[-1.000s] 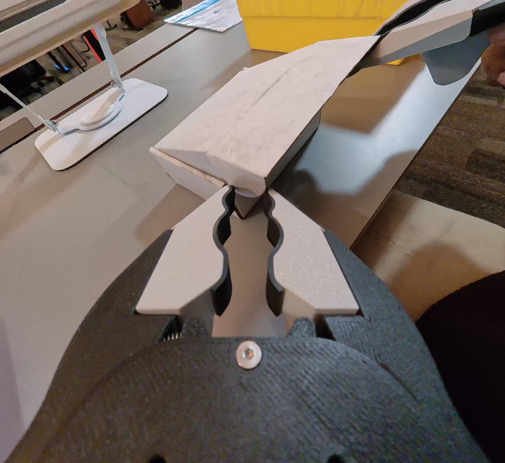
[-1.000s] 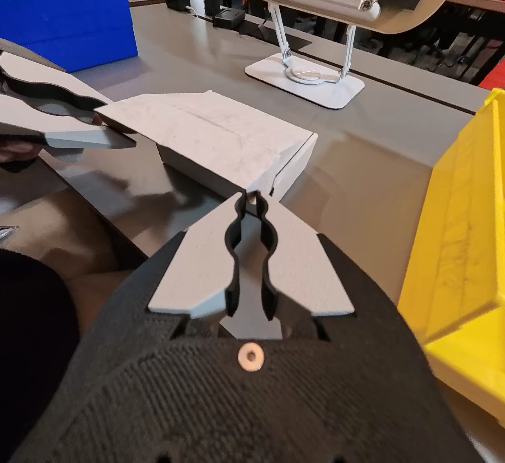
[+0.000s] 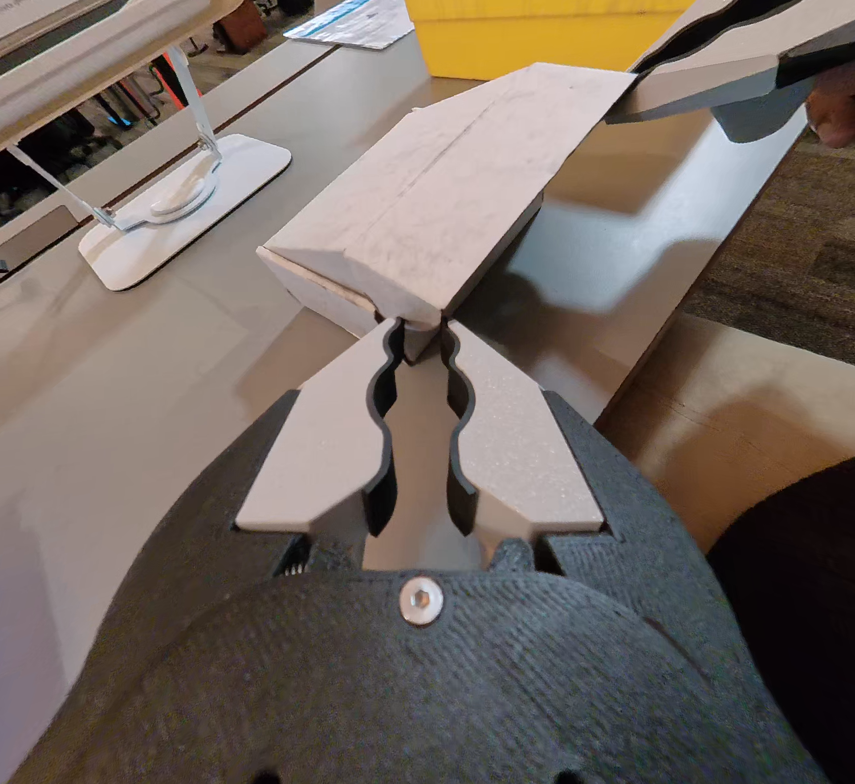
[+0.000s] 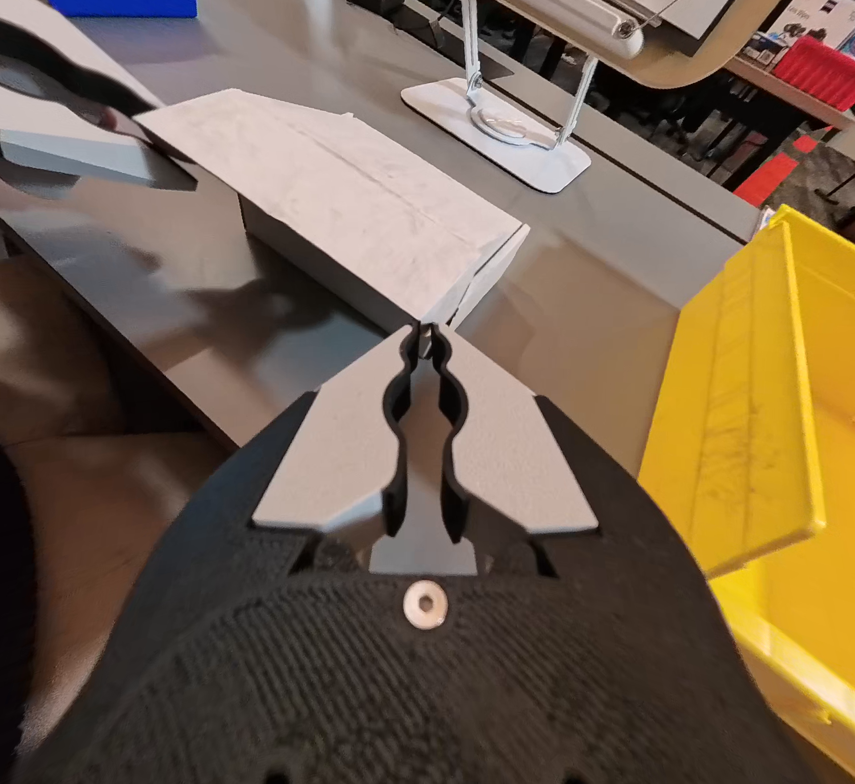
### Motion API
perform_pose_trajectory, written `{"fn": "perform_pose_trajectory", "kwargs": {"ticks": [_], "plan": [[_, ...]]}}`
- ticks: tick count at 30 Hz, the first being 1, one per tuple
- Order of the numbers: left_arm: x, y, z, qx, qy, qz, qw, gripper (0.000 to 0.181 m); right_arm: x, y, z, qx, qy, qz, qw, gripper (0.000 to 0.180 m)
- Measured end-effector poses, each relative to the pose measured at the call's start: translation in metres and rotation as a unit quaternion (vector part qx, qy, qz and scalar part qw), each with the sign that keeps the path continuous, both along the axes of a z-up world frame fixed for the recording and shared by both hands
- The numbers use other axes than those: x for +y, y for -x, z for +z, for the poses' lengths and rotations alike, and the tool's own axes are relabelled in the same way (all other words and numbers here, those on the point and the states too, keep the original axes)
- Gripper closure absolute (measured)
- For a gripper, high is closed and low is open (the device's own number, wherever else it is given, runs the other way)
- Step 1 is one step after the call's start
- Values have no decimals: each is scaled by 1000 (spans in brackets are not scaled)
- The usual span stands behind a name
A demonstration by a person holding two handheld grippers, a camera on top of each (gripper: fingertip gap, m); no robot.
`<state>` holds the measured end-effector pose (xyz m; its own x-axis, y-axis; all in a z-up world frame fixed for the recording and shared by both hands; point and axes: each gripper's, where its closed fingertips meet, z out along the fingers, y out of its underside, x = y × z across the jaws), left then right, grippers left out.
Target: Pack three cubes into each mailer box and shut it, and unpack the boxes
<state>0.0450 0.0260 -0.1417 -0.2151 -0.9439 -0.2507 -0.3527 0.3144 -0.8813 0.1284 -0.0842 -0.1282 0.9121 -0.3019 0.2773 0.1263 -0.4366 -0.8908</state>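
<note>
Barely shifted, mailer box (image 3: 416,202) spans lengthwise between both grippers' jaws clamping its ends.

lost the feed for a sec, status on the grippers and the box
Left gripper and right gripper each shut on an end corner of the mailer box. Box closed, on the table. Yellow bin at right, nothing blocking.

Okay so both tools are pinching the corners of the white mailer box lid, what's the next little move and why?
Probably press both corners down together to seat the lid. The left tool and the right tool each pinch a front corner of the white mailer box, and the lid sits tilted, with a gap showing above the box wall. Whether the cubes are inside cannot be seen.
</note>
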Motion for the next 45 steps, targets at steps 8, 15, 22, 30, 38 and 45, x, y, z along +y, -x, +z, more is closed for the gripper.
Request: {"fn": "perform_pose_trajectory", "kwargs": {"ticks": [8, 15, 22, 30, 38, 45], "plan": [[8, -6, 11, -52, -28, 5, 998, 159, 3, 0, 8, -52, -10, -3, 999, 175], [6, -4, 7, -36, -41, -1, 999, 167, 3, 4, 1, -34, 10, 6, 999, 176], [6, -3, 2, -24, -76, 2, 997, 169, 2, 5, -3, -18, 21, 12, 1000, 176], [8, -3, 3, -31, -90, 9, 995, 171, 3, 5, -2, -54, 30, 10, 998, 176], [11, -2, 3, -32, -123, 8, 992, 171, 3, 6, -2, -79, 40, 15, 996, 176], [13, -1, 2, -29, -160, 12, 987, 174, 3, 7, -3, -111, 60, 20, 992, 176]]}}
